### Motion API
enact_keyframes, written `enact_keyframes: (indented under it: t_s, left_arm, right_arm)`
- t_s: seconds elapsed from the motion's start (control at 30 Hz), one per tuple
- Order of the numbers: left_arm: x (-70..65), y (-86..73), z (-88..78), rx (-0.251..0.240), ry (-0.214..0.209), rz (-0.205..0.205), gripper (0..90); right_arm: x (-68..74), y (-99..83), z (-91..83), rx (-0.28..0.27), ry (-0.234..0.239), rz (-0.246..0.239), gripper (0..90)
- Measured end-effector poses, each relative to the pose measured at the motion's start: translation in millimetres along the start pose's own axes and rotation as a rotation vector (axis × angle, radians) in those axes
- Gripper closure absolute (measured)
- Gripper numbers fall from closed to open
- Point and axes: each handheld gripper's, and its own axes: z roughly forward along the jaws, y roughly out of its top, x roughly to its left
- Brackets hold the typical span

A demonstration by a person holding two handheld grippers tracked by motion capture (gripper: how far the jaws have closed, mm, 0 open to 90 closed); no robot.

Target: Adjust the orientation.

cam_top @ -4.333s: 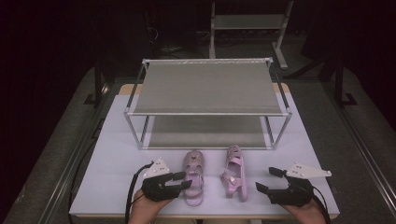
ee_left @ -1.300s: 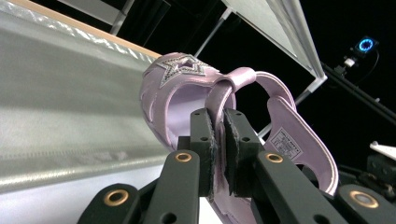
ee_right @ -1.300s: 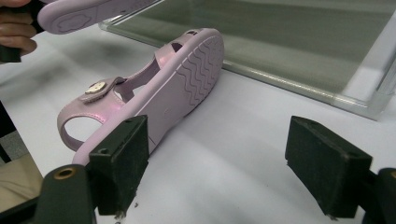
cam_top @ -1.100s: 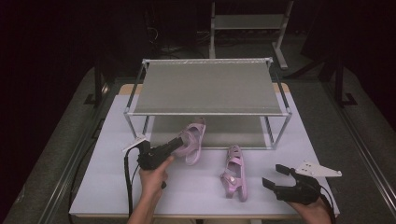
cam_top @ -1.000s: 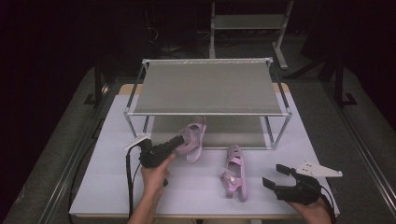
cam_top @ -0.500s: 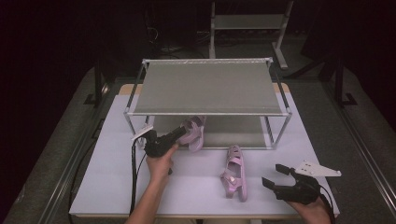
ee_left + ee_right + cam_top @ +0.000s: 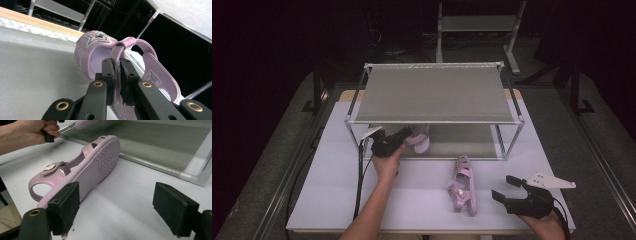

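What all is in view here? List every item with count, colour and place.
held sandal: one, pink with a star, going onto the rack's lower shelf.
second sandal: one, pink, tipped on its side on the table before the rack.
rack: one, grey two-shelf metal frame, mid-table.
table: one, white top.
left claw: black, shut on the held sandal's strap.
right claw: black, open, by the second sandal.
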Motion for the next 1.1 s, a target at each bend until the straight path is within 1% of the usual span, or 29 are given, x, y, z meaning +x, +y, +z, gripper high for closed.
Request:
enact_keyframes:
  t_s: [0.1,0.13,0.17,0.2,0.23,0.27,0.3,0.33,0.37,0.4,0.43,0.47,0.57,0.6,0.7,0.77,0.8,0.83,0.9,0.93,0.97,1.03,1.07,1.1]
  left_arm:
    - [2.6,0.1,3.4,0.013,0.009,0.011,83.1]
    - [4.2,0.1,6.7,0.039,0.019,0.030,83.2]
    - [4.5,-0.3,8.7,0.044,0.025,0.038,83.2]
    - [4.7,-0.9,11.3,0.036,0.025,0.024,83.1]
    - [4.7,-0.9,11.3,0.036,0.025,0.024,83.1]
    - [6.4,-0.9,12.0,0.061,0.039,0.047,83.1]
    - [3.8,-1.6,15.2,0.039,0.045,0.018,83.1]
    - [7.1,-2.2,15.7,0.085,0.048,0.057,83.1]
    - [7.1,-2.2,15.7,0.085,0.048,0.057,83.1]
    - [6.9,-3.2,17.3,0.095,0.057,0.061,83.1]
    - [8.0,-3.6,17.4,0.109,0.058,0.070,83.1]
    - [8.1,-4.9,18.9,0.122,0.071,0.082,83.1]
    - [7.5,-5.7,20.0,0.125,0.067,0.076,82.8]
    - [6.9,-6.0,20.4,0.133,0.070,0.087,82.6]
    - [5.7,-6.8,20.9,0.134,0.076,0.088,81.5]
    - [4.6,-8.1,22.1,0.138,0.069,0.082,79.9]
    - [3.6,-8.2,22.0,0.131,0.067,0.072,78.7]
    - [3.2,-8.1,22.2,0.124,0.055,0.065,77.5]
    - [2.6,-4.9,18.5,0.127,0.034,0.070,73.8]
    - [1.7,-4.0,17.1,0.125,0.028,0.070,71.2]
    - [0.1,-3.0,15.2,0.124,0.031,0.077,70.7]
    - [-1.7,-2.4,13.5,0.115,0.024,0.073,69.1]
    - [-5.4,-2.3,9.6,0.090,0.010,0.050,68.4]
    - [-5.4,-2.3,9.6,0.090,0.010,0.050,68.3]
  right_arm:
    - [0.0,0.1,0.3,0.001,0.002,0.001,21.3]
    - [0.2,-0.1,0.5,0.002,0.002,0.001,21.3]
    - [0.3,-0.2,0.6,0.002,0.003,0.000,21.4]
    - [0.2,-0.3,0.8,0.002,0.004,0.000,21.3]
    - [0.2,-0.3,0.8,0.002,0.004,0.000,21.3]
    - [0.6,-0.3,1.0,0.003,0.005,-0.002,21.3]
    - [0.6,-0.3,1.0,0.003,0.005,-0.002,21.3]
    - [0.8,-0.4,1.0,0.003,0.006,-0.004,21.4]
    - [0.8,-0.4,1.0,0.003,0.006,-0.004,21.4]
    - [0.8,-0.4,1.1,0.003,0.007,-0.003,21.3]
    - [0.8,-0.4,1.0,0.003,0.007,-0.004,21.3]
    - [0.9,-0.3,0.8,0.003,0.008,-0.004,21.3]
    - [1.1,-0.3,0.7,0.002,0.009,-0.005,21.3]
    - [1.6,-0.3,0.8,0.004,0.011,-0.008,21.3]
    - [2.3,-0.1,1.0,0.004,0.011,-0.008,21.3]
    - [2.9,0.1,1.1,0.004,0.013,-0.010,21.3]
    - [3.6,0.1,1.2,0.005,0.014,-0.012,21.4]
    - [3.8,0.1,1.3,0.005,0.015,-0.012,21.3]
    - [4.3,0.2,1.6,0.007,0.016,-0.011,21.3]
    - [4.5,0.3,1.7,0.007,0.017,-0.012,21.3]
    - [4.6,0.4,1.8,0.006,0.018,-0.013,21.3]
    - [4.8,0.7,2.0,0.006,0.020,-0.012,21.4]
    - [5.4,1.4,2.3,0.005,0.021,-0.015,21.7]
    - [5.4,1.4,2.3,0.005,0.021,-0.015,21.7]
